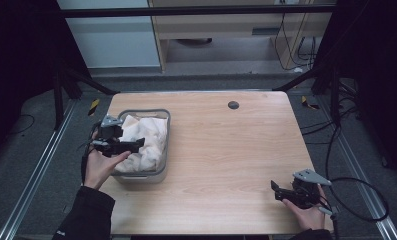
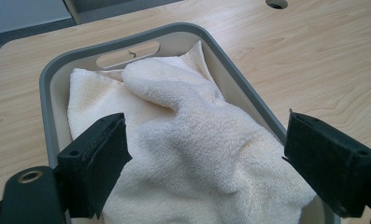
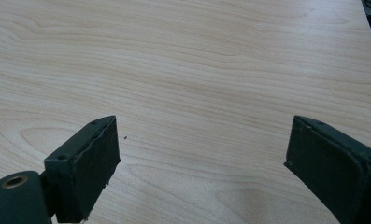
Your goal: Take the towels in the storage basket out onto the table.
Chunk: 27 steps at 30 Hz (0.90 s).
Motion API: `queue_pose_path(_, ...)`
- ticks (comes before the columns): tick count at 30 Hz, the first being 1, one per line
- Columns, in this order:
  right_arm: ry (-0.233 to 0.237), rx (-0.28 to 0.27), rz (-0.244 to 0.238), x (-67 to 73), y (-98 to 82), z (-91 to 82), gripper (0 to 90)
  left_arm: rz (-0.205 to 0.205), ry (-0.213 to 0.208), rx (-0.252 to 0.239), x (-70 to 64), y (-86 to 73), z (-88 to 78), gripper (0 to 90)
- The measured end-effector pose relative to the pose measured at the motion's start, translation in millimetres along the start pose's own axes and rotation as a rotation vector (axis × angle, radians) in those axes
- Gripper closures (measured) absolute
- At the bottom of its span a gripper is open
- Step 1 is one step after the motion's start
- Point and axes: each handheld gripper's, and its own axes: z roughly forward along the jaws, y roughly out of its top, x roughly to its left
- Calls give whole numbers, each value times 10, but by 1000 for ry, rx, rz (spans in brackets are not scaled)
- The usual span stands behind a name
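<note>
A cream towel (image 1: 145, 140) lies crumpled in a grey bin (image 1: 163, 169) at the table's left side. The left gripper view looks down on the towel (image 2: 197, 144) and the grey bin (image 2: 248, 84), which has a handle slot in its far wall. My left gripper (image 1: 136, 144) hovers over the bin's left part, open, with the towel below its jaws and nothing held; in its own view the left gripper (image 2: 204, 161) spans the towel. My right gripper (image 1: 277, 189) rests low over bare wood at the front right, open and empty, and the right gripper (image 3: 202, 163) frames plain table.
The light wooden table (image 1: 226, 150) has a round dark cable hole (image 1: 233, 105) near its far edge. Black frame bars and cables stand around the table. A cable (image 1: 356, 200) loops off the front right corner.
</note>
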Motion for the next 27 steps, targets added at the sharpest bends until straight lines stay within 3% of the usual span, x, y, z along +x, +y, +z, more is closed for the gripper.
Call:
queue_pose_path(14, 3, 13, -10, -4, -4, 17, 82, 34, 3, 65, -93, 54, 204, 86)
queue_pose_path(27, 6, 27, -15, -7, -8, 30, 67, 24, 14, 98, -96, 35, 414, 47)
